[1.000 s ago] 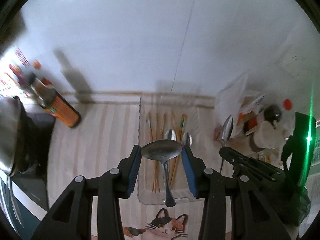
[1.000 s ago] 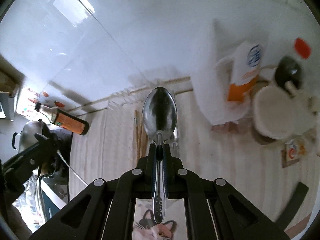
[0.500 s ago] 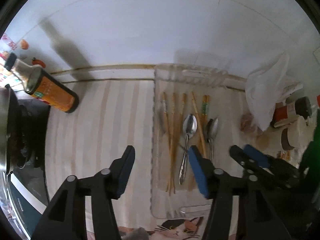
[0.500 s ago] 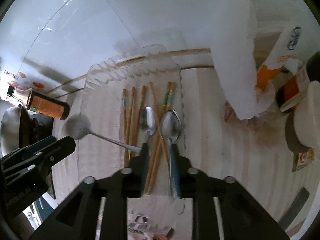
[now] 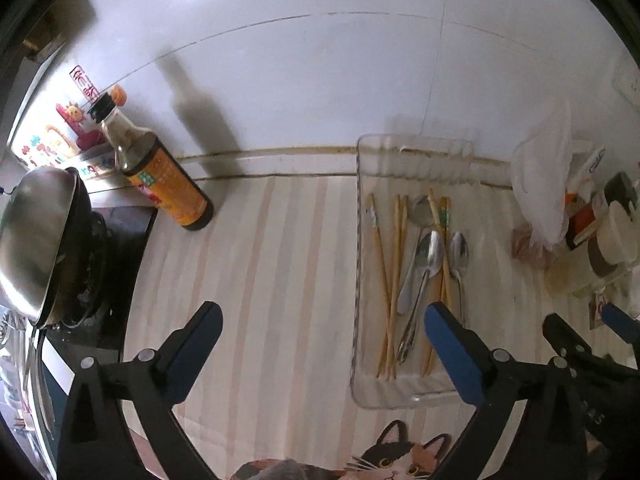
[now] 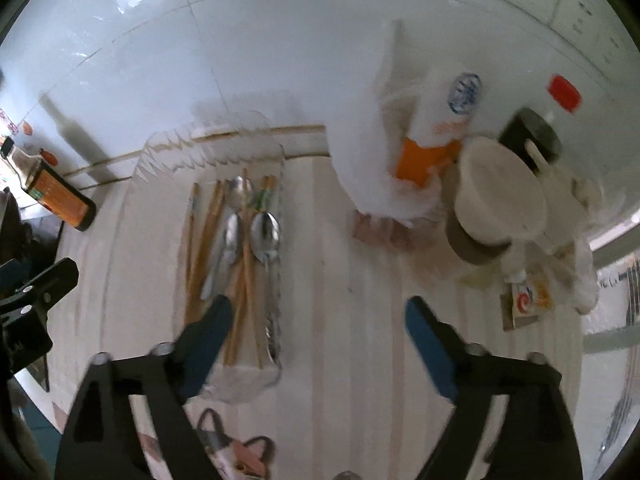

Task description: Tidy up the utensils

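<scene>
Left gripper [image 5: 320, 320]: spread wide, empty.
Right gripper [image 6: 318, 318]: spread wide, empty.
Tray [image 5: 416, 396]: between the grippers, holding spoons [image 5: 428, 254] and chopsticks [image 5: 394, 264].

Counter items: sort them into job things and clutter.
Job: tray, spoons, chopsticks, left gripper, right gripper, both open.
Clutter: sauce bottle, wok, plastic bag, tub, cat mat.

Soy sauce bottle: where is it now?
In the left wrist view, the soy sauce bottle stands upper left against the wall, between the wok and the clear tray.
</scene>
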`<state>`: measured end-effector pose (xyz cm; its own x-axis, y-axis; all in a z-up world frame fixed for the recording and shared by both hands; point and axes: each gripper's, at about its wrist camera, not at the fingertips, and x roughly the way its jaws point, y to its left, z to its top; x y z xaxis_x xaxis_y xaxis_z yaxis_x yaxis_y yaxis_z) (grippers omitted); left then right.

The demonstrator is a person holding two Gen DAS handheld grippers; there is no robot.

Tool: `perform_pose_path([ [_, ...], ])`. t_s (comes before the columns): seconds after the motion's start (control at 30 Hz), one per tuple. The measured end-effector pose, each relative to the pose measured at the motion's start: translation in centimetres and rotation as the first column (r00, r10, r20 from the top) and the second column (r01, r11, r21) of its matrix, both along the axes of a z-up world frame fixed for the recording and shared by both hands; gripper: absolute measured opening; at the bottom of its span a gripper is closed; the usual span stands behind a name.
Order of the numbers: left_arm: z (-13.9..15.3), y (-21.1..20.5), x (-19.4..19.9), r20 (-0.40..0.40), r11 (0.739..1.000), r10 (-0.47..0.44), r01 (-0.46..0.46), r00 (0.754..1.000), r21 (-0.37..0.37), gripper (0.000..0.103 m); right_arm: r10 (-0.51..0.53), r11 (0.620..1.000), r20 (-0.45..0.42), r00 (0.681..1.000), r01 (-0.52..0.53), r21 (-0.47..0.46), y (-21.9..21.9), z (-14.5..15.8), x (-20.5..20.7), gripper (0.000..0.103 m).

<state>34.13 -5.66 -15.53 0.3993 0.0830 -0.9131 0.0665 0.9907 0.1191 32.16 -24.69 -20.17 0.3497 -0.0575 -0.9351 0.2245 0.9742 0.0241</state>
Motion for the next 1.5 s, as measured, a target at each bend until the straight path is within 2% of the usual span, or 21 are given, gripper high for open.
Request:
perform_pose_path([
  [0.13,-0.5,-0.1,-0.9,-0.005,1.0,0.0,0.0,1.0,0.001,0.103,-0.003,0.999,0.002,1.0,0.003,-0.044,-0.2,-0.2,-1.5,0.101],
  [0.3,-0.6,-0.5,-2.3,-0.003,1.0,0.004,-0.004,1.0,0.008,0.103,-0.003,0.999,0.01,1.0,0.004,-0.049,-0.4,-0.1,-2.9,0.101],
  [0.53,1.0,-0.1,-5.0,0.028,0.999,0.036,-0.037,0.999,0.005,0.103,0.011,0.999,0.062,0.998,-0.008,-0.053,-0.4,1.6,-4.8,0.101],
  [0.7,3.9,0.1,-7.9,0.062,0.999,0.033,-0.031,0.998,-0.033,0.103,0.013,1.0,0.125,0.992,-0.01,-0.029,-0.5,4.9,-7.5,0.101],
  [0.83,7.9,0.6,-11.2,0.11,0.996,0.006,0.004,0.994,-0.091,0.103,-0.002,1.0,0.172,0.985,0.002,0.003,-0.4,8.3,-10.7,0.101],
  [1.17,15.9,3.0,-18.6,0.212,0.978,-0.069,0.108,0.975,-0.177,0.103,-0.064,0.997,0.281,0.958,0.053,0.048,1.6,16.4,-19.7,0.101],
  [1.5,20.4,6.1,-23.7,0.264,0.95,-0.123,0.191,0.956,-0.246,0.103,-0.118,0.99,0.346,0.931,0.083,0.114,4.6,22.1,-26.5,0.101],
])
